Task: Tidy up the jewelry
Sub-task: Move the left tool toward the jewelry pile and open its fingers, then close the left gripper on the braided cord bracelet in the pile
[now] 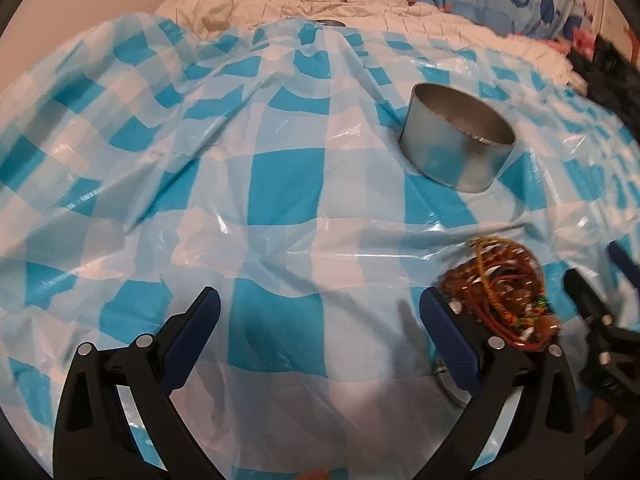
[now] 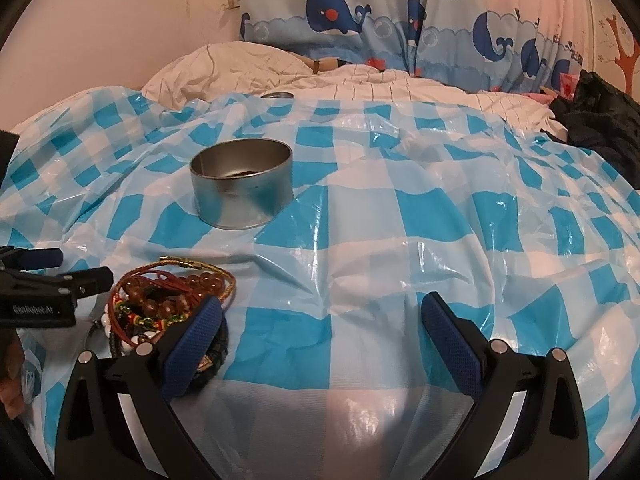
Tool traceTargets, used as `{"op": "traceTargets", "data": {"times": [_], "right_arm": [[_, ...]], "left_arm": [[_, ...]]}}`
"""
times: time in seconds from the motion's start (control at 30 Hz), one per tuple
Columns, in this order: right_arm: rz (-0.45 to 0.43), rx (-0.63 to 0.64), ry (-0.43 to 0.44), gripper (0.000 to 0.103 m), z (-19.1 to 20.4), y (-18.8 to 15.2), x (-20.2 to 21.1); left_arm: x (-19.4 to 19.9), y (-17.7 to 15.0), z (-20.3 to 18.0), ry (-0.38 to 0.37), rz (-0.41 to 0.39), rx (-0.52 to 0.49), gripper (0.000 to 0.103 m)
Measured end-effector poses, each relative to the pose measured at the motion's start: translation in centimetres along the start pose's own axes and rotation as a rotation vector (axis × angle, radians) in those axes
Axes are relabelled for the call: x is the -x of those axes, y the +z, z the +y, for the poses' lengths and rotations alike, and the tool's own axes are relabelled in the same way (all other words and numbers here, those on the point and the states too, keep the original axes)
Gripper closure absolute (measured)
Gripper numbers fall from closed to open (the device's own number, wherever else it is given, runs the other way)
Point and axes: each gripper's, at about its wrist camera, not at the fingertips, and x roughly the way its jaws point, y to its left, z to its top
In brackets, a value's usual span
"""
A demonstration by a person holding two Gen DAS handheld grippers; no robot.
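Observation:
A tangled pile of bracelets (image 1: 506,284), brown beads with red and gold cords, lies on the blue-and-white checked plastic sheet (image 1: 280,184). It shows in the right wrist view (image 2: 160,300) too, by my right gripper's left finger. A round metal tin (image 1: 456,138) stands open farther back, also in the right wrist view (image 2: 242,182), with something dark inside. My left gripper (image 1: 320,304) is open and empty, left of the pile. My right gripper (image 2: 320,312) is open and empty, right of the pile.
The sheet covers a bed with a white quilt (image 2: 248,68) behind it. A whale-print curtain (image 2: 400,20) hangs at the back. A small metal lid (image 2: 277,95) lies at the sheet's far edge. Dark clothing (image 2: 600,112) is at the far right.

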Motion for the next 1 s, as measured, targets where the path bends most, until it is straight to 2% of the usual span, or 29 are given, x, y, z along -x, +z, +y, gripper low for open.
{"op": "traceTargets", "data": {"times": [0.07,0.23,0.5,0.77,1.0], "right_arm": [[-0.003,0.01,0.001,0.007,0.2,0.0,0.1],[-0.009,0.025,0.013,0.007,0.6,0.1,0.3],[0.008,0.007,0.064,0.007,0.6,0.5,0.2],[0.024,-0.011,0.065,0.007,0.2,0.5,0.0],[0.027,-0.02,0.066,0.007,0.1,0.5,-0.1]], "left_arm": [[0.1,0.0,0.6,-0.044,0.005,0.028,0.007],[0.1,0.0,1.0,-0.1,-0.004,0.057,0.007],[-0.2,0.2,0.2,-0.228,0.006,0.052,0.007],[-1.2,0.9,-0.4,-0.235,0.031,0.066,0.007],[-1.0,2.0,-1.5,-0.28,0.002,0.093,0.007]]}}
